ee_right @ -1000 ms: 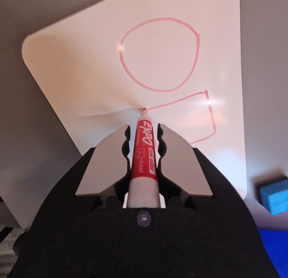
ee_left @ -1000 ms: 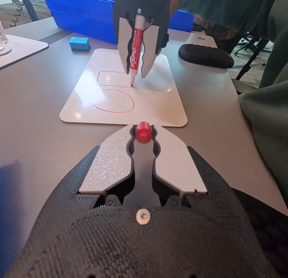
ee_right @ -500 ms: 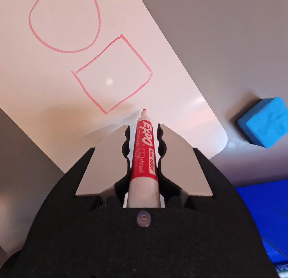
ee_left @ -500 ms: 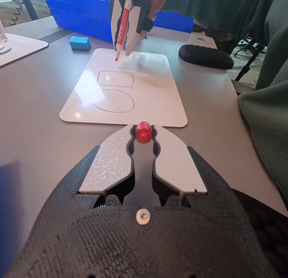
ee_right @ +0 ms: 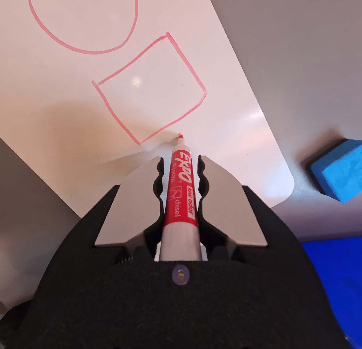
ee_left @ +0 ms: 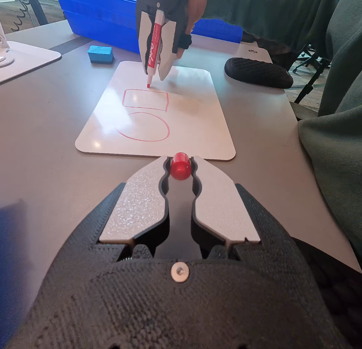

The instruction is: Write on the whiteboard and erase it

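- The right gripper point(ee_right: 180, 159) has come back down after a short lift: half a second ago the tip hung above the far edge of the board, now it sits at the surface just beyond the drawn red square point(ee_right: 150, 89), at its far corner.
- Its jaws stay clamped on the red-and-white dry-erase marker point(ee_right: 181, 198), which runs straight out between them.
- I judge that a third shape is starting, so writing is not finished and erasing has not begun.
- The left gripper point(ee_left: 180, 163) has not moved; its jaws are narrow and pinch the small red marker cap point(ee_left: 180, 168), just before the near edge of the white rounded whiteboard point(ee_left: 195, 128).
- The red circle point(ee_left: 144, 127) lies between that cap and the square.
- Open board ahead of the tip is only a short strip before the far edge.
- The blue foam eraser point(ee_right: 337, 173) rests on the grey table point(ee_left: 49, 124), off the board to the right of the right jaws, near the corner.
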Tool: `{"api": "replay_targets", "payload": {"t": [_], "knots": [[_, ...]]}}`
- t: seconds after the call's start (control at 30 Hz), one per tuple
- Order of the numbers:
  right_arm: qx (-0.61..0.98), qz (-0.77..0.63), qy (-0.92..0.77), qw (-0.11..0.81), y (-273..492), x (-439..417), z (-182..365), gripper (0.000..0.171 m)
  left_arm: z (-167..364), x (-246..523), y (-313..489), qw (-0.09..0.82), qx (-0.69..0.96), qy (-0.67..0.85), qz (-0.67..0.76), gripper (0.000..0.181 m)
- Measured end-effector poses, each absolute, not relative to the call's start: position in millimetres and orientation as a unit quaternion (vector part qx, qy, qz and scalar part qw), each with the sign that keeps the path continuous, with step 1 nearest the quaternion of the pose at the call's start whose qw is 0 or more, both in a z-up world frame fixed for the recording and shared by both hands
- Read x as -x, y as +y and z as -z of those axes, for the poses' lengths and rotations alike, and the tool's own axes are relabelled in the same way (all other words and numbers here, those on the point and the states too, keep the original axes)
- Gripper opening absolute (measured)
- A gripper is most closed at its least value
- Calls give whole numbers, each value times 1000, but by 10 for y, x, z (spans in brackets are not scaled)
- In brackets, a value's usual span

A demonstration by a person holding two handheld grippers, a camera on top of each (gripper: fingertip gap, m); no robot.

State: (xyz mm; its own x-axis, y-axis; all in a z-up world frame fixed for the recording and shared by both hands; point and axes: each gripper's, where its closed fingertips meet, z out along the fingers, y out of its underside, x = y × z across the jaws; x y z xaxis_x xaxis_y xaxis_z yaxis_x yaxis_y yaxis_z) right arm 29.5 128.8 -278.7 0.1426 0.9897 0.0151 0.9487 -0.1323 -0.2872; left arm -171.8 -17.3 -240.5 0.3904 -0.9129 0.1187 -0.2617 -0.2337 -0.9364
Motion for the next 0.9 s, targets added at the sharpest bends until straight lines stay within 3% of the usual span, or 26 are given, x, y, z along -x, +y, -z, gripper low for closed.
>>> {"api": "replay_targets", "payload": {"t": [0.27,0.9], "knots": [[767,-38,-632,105,1455,-645,2775,34,2411,1717,-182,454,699,424,355,20],[770,-47,-626,114,1509,-572,2780,34,2413,1718,-186,454,699,424,355,20]]}}
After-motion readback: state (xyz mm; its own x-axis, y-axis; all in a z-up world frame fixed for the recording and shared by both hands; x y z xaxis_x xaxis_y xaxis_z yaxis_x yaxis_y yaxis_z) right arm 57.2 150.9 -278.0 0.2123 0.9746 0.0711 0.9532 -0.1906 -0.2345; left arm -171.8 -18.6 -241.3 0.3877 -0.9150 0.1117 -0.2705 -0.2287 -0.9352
